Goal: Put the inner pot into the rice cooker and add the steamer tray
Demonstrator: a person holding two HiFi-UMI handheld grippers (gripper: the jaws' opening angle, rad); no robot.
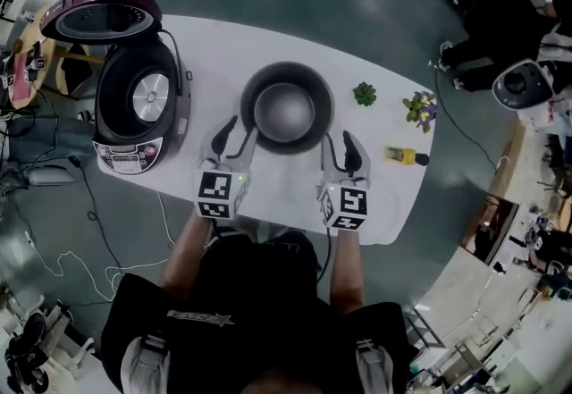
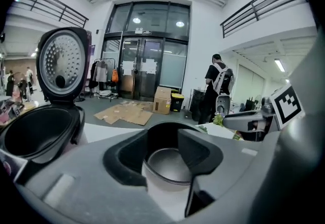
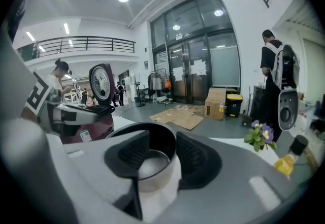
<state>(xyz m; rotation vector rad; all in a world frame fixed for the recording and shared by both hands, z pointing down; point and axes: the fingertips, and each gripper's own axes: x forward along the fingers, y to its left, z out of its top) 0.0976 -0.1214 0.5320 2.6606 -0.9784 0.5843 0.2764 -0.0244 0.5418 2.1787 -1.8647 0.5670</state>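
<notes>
My left hand-held gripper and right hand-held gripper hover over the near part of the table, both with jaws apart and gripping nothing. Just beyond, between them, stands the inner pot. Farther left, well apart, sits the rice cooker, lid raised.

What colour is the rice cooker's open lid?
The lid has a dark purple shell, clearest in the head view.
</notes>
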